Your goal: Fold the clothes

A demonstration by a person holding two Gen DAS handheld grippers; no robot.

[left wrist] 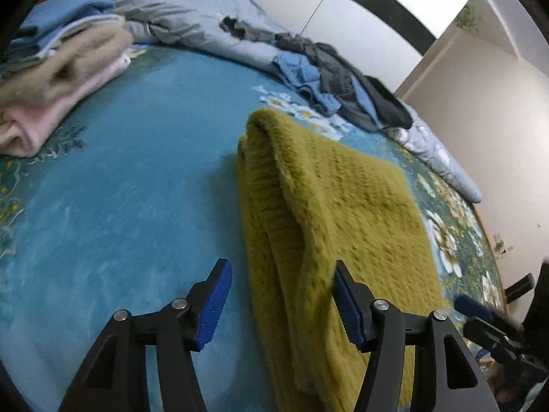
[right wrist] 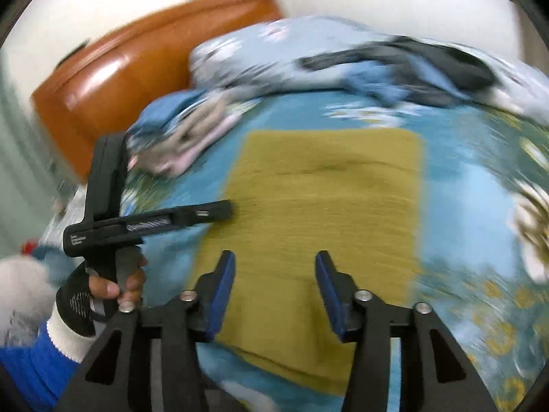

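A folded olive-green knit sweater (left wrist: 339,213) lies on the blue floral bedspread (left wrist: 137,189); it shows as a flat rectangle in the right wrist view (right wrist: 322,206). My left gripper (left wrist: 279,295) is open and empty, its jaws astride the sweater's near left folded edge. It also shows in the right wrist view (right wrist: 219,211), at the sweater's left edge. My right gripper (right wrist: 274,285) is open and empty, hovering over the sweater's near edge. The right wrist view is motion-blurred.
A stack of folded clothes (left wrist: 55,79) in pink, beige and blue sits at the far left. A pile of unfolded dark and blue garments (left wrist: 329,75) lies on a rolled floral duvet (left wrist: 192,17) along the far side. An orange headboard (right wrist: 113,82) stands behind.
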